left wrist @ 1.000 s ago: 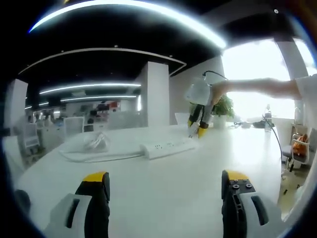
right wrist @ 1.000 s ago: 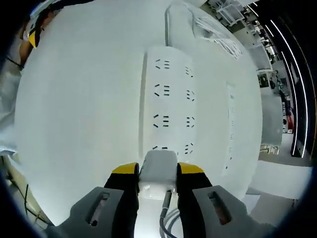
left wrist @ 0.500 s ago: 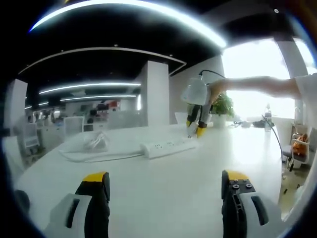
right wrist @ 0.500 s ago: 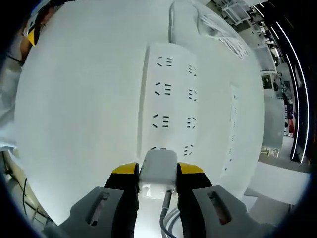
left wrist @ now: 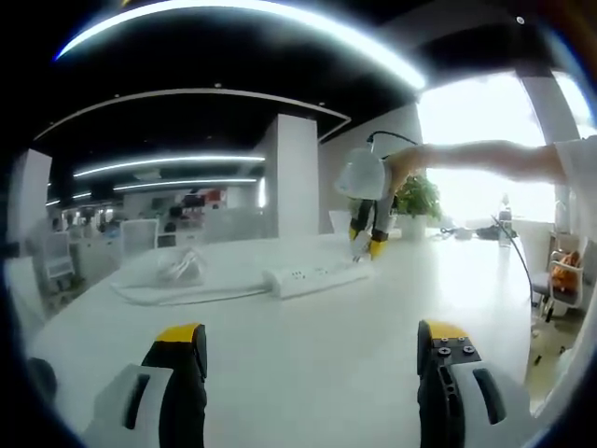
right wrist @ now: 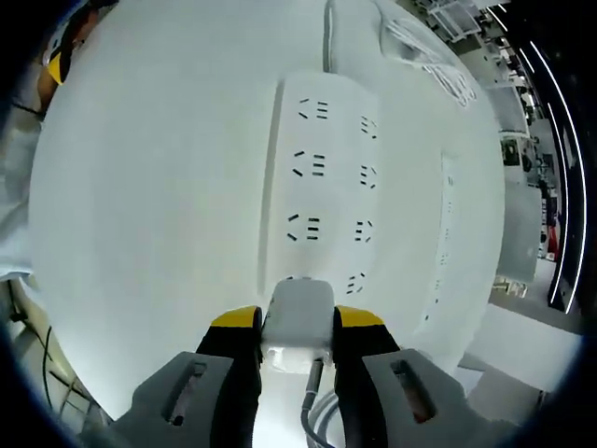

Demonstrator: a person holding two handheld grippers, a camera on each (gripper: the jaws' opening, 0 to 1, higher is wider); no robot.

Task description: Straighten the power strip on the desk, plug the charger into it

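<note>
The white power strip [right wrist: 322,187] lies lengthwise on the white desk [right wrist: 149,196], its cable leading off at the top. My right gripper [right wrist: 297,322] is shut on the white charger [right wrist: 298,313], which sits right over the strip's nearest sockets. The charger's cord trails down between the jaws. In the left gripper view the power strip [left wrist: 317,277] lies far across the desk, with the right gripper [left wrist: 364,245] and a person's hand above its right end. My left gripper [left wrist: 312,341] is open and low over the near desk, holding nothing.
A coiled white cable [left wrist: 177,271] lies on the desk left of the strip. A potted plant [left wrist: 422,201] and bright windows stand at the far right. Office chairs and desks fill the background.
The right gripper with the charger has shifted slightly along the strip; the strip sits a bit lower in its view. The left gripper has not moved.
</note>
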